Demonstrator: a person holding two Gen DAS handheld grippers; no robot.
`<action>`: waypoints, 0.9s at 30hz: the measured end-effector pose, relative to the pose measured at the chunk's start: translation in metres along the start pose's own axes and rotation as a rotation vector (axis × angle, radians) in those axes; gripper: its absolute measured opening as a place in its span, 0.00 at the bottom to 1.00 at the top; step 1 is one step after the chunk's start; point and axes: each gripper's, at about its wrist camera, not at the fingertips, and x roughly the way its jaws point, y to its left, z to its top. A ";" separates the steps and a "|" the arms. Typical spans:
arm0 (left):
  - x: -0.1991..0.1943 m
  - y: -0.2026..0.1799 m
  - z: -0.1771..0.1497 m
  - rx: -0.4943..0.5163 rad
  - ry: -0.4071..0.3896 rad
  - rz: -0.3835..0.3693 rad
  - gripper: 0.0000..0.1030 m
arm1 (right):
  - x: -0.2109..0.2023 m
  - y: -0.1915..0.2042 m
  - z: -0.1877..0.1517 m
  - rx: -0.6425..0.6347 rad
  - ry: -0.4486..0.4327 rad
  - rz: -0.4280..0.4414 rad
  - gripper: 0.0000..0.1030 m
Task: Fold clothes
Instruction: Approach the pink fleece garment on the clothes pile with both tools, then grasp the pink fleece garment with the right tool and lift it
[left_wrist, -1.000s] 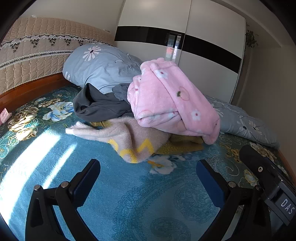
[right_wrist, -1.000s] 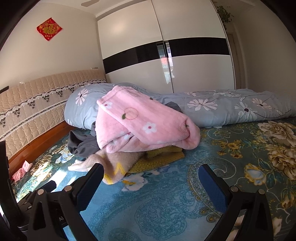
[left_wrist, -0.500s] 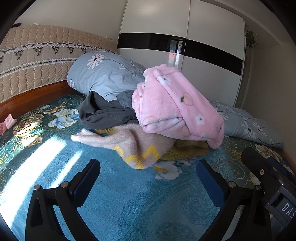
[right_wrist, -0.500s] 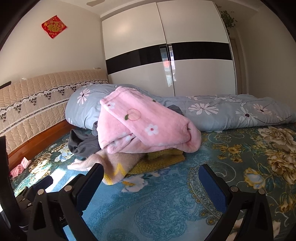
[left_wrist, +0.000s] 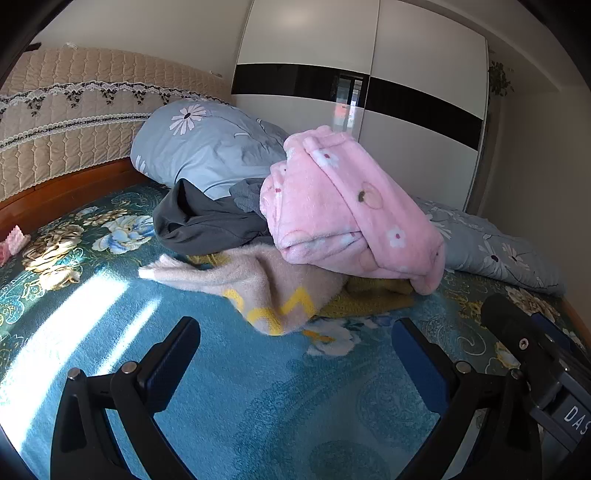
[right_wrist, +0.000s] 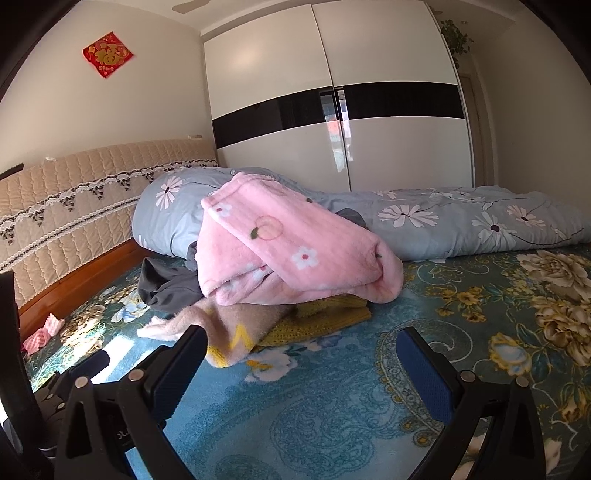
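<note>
A pile of clothes lies on the bed. On top is a pink fleece garment (left_wrist: 347, 218) with flower prints, also in the right wrist view (right_wrist: 288, 254). Under it lie a beige fuzzy sweater with yellow marks (left_wrist: 266, 291) (right_wrist: 229, 325), a yellow knit (left_wrist: 373, 295) (right_wrist: 325, 317) and a dark grey garment (left_wrist: 207, 221) (right_wrist: 166, 284). My left gripper (left_wrist: 295, 350) is open and empty, over the bedspread in front of the sweater. My right gripper (right_wrist: 299, 354) is open and empty, just in front of the pile.
The bed has a teal floral spread (left_wrist: 258, 406) (right_wrist: 332, 406). A grey-blue flowered duvet (left_wrist: 210, 147) (right_wrist: 461, 221) lies behind the pile. A beige padded headboard (left_wrist: 74, 122) is at left, a white wardrobe (right_wrist: 332, 110) behind. A small pink item (right_wrist: 42, 332) lies near the headboard.
Both grippers have moved a little closer to the pile and tilted up slightly. Both stay open. The clothes have not moved.
</note>
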 end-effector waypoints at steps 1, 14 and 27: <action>0.000 0.000 0.000 0.003 0.001 0.001 1.00 | 0.000 0.000 0.000 0.000 0.001 0.000 1.00; 0.008 0.003 -0.002 -0.007 0.050 -0.010 1.00 | 0.003 -0.001 0.000 -0.027 0.022 -0.001 1.00; 0.030 0.068 0.015 -0.168 0.095 -0.018 1.00 | 0.059 0.027 0.035 -0.212 0.117 -0.079 1.00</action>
